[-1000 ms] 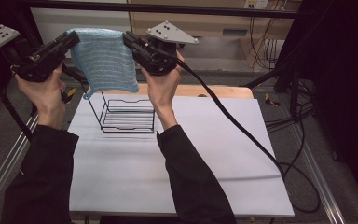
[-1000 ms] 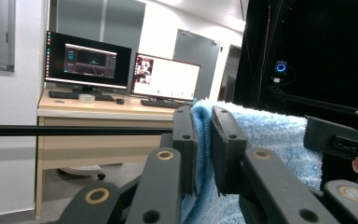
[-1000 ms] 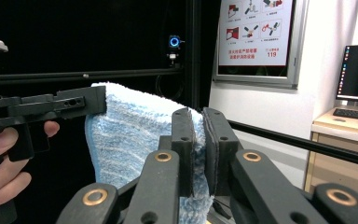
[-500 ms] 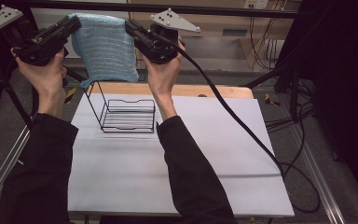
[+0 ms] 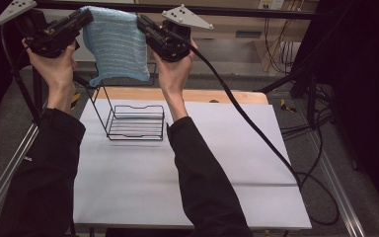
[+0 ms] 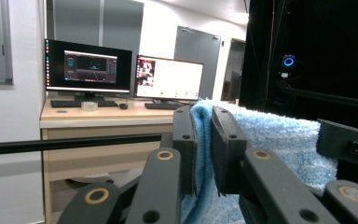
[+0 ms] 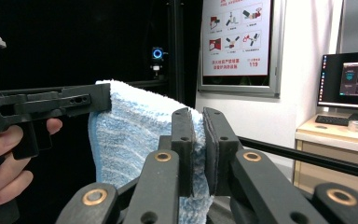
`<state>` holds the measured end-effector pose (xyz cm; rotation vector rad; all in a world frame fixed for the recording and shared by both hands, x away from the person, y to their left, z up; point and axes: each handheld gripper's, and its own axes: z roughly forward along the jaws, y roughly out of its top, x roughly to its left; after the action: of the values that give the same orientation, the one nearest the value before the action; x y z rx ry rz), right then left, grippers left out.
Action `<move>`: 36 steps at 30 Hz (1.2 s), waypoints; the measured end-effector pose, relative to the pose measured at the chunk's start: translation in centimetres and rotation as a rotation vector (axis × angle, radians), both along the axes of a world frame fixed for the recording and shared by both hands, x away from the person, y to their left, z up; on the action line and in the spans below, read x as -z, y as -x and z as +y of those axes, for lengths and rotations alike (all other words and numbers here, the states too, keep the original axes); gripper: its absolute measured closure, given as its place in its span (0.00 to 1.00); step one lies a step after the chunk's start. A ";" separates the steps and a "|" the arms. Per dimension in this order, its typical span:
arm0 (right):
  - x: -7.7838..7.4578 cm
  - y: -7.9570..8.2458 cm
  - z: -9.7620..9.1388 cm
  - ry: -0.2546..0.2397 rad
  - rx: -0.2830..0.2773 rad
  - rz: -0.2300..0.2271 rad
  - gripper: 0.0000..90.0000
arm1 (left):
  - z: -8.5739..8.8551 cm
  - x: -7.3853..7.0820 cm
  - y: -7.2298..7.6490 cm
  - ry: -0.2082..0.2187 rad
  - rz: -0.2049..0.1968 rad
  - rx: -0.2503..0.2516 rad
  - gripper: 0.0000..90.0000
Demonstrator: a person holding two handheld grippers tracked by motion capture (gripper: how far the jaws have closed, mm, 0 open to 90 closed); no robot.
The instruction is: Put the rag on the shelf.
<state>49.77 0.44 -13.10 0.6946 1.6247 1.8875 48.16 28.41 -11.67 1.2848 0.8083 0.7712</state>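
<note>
Towel lifted high over the rack

Left claw [image 5: 85, 16] pinches one top corner of the blue towel [image 5: 116, 47], and the right claw [image 5: 142, 22] pinches the other top corner. In the left gripper view the left claw [image 6: 204, 140] has its jaws pressed tight on the fluffy blue cloth, and in the right gripper view the right claw [image 7: 196, 144] does the same.

Both claws are higher now than a second ago, and the towel went up with them. It hangs flat between the two claws, spread out like a little flag. Its bottom edge hangs right by the top of the wire rack [image 5: 135, 121]. I think this means the towel is ready to be hung over the rack, but it is not on it yet.

Below the claws, the wire rack stands on the white table [image 5: 187, 197]. Its tall thin wire side rises toward the towel and could snag the cloth on the way down. A thick black cable [image 5: 256, 133] trails from the right claw across the table, away from the rack.
</note>
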 end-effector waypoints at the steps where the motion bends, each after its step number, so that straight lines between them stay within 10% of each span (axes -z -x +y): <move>1: 0.0 -0.2 0.0 -0.003 0.001 -0.001 0.94 | 0.0 -0.1 -0.1 -0.004 -0.002 -0.001 0.90; 20: 1.7 -2.7 1.2 0.079 0.005 0.039 0.93 | 1.6 3.6 -1.8 0.018 0.050 0.014 0.90; 36: 4.4 -1.7 2.0 0.182 -0.013 0.079 0.93 | 2.7 7.5 0.0 0.018 0.094 0.031 0.89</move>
<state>51.42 2.40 -17.54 0.6898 1.8275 1.7128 48.18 31.07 -19.19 1.3221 0.8666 0.6819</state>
